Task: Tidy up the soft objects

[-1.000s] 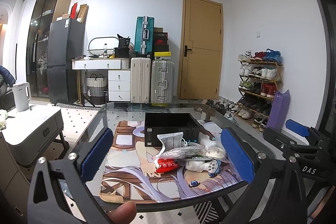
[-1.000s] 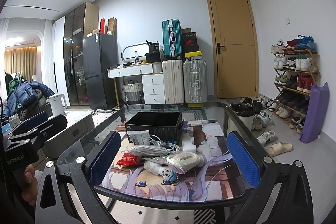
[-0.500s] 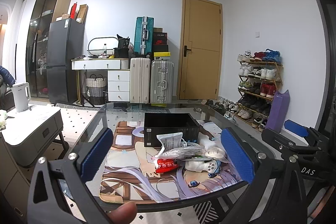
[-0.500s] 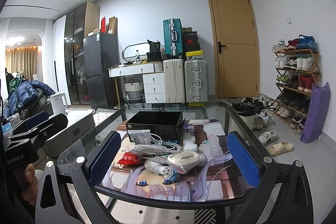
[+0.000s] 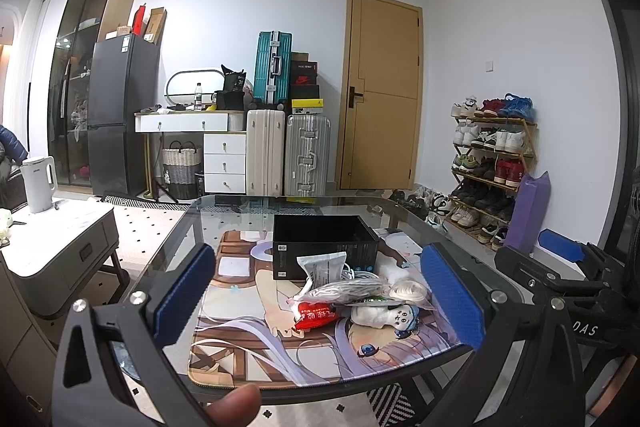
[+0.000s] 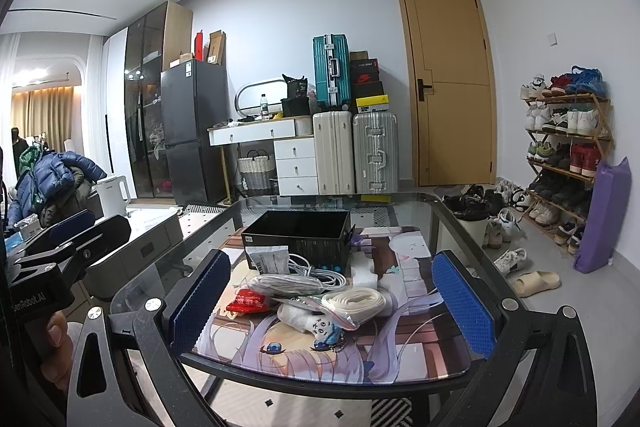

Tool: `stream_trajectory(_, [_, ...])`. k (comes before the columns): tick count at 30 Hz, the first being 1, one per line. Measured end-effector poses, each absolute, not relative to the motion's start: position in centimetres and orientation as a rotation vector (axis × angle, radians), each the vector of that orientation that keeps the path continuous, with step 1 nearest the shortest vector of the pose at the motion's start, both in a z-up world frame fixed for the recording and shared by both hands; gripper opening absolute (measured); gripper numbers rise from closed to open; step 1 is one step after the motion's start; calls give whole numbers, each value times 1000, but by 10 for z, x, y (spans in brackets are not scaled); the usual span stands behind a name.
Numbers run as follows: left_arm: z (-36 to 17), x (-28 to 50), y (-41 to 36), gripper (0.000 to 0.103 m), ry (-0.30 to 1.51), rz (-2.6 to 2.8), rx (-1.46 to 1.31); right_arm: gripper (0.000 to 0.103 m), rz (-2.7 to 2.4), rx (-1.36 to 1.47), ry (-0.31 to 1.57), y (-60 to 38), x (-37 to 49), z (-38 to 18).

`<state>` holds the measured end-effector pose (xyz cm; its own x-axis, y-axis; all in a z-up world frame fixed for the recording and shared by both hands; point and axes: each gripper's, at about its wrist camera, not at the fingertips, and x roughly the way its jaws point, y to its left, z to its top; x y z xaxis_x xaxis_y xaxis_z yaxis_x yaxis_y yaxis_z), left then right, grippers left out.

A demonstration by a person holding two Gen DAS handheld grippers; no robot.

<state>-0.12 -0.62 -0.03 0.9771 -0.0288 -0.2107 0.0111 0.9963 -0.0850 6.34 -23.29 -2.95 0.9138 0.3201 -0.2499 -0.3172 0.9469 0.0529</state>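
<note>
A glass tabletop [image 5: 168, 259] with rounded corners carries an anime-print desk mat [image 5: 248, 343] that runs to its near edge. Both grippers hang short of that near edge, above floor level, and neither touches anything.

The left gripper [image 5: 316, 303] has its jaws spread wide, blue pads facing each other with only air between them; a fingertip [image 5: 236, 403] shows at the bottom of the left wrist view. The right gripper [image 6: 332, 303] is spread the same way and grips nothing. Each one appears in the other's view — the right gripper at the right margin of the left wrist view, the left gripper at the left margin of the right wrist view.

Toward the far edge of the mat sits an open black box [image 6: 298, 235], nothing visible in the part of its interior that shows. The soft things lie in a loose pile on the mat between the box and the near edge: a white pouch [image 6: 269, 259] leaning at the box's front wall, a coiled white cable [image 6: 320, 273] beside it, a bagged grey cord bundle [image 6: 280, 285], a bagged roll of white strap [image 6: 354, 301], a white plush keychain toy [image 6: 308, 323] nearest the near edge, and a small red packet [image 6: 246, 301] at the pile's left. A white foam block [image 6: 364, 271] rests just right of the box.
</note>
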Motion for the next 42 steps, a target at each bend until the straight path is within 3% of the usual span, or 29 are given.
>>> stream_trajectory(18, [10, 13, 8, 103, 249, -61, -109, 103, 402, 5, 299, -224, 90, -29])
stream_trajectory(27, [15, 70, 23, 103, 449, -36, -68, 103, 430, -44, 354, -218, 142, -2])
stream_trajectory(35, [-2, 127, 34, 103, 636, -57, -31, 103, 504, -120, 592, -199, 217, -3])
stream_trajectory(42, [-39, 171, 27, 102, 845, -92, 2, 103, 524, 42, 907, -211, 273, -60])
